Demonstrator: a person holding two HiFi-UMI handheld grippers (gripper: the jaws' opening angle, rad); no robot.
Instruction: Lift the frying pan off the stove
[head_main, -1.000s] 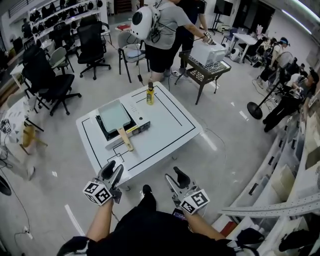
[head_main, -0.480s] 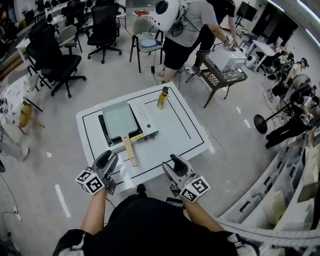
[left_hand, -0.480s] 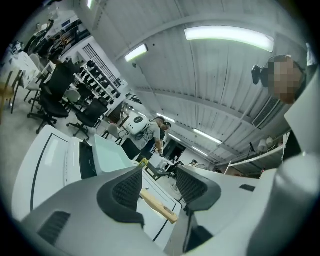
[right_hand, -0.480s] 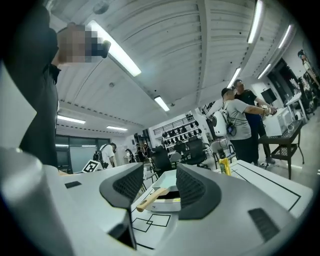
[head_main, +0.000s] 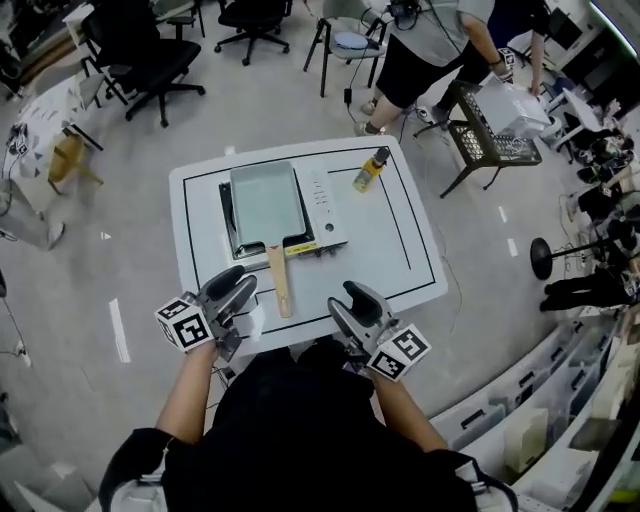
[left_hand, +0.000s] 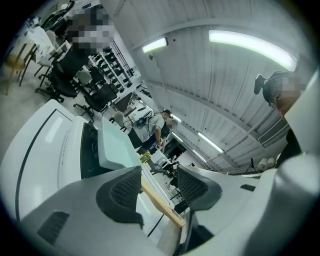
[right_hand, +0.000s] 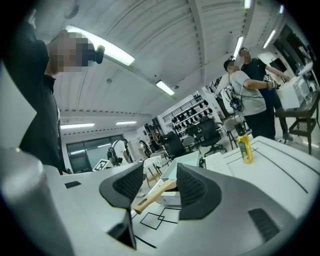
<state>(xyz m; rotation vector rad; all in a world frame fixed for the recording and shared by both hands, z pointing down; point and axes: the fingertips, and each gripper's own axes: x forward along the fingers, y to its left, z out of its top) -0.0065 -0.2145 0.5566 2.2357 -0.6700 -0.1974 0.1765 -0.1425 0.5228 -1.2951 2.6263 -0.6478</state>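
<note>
Hovering over the table (head_main: 405, 262) at its 6 o'clock edge, the left gripper (head_main: 238, 287) has just been opening its jaws and grips nothing; the right gripper (head_main: 352, 300) is also spread and empty. Between them lies the wooden handle (head_main: 279, 284), pointing to 6 o'clock. The frying pan (head_main: 266, 200) sits on the stove (head_main: 326, 214) at 12 o'clock, with a bottle (head_main: 370, 170) at its 2 o'clock.

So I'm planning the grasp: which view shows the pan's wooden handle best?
The head view: the whole wooden handle shows from above, sticking out from the frying pan. The left gripper view shows only part of the handle, foreshortened; the right gripper view shows the handle low and side-on, partly hidden.
</note>
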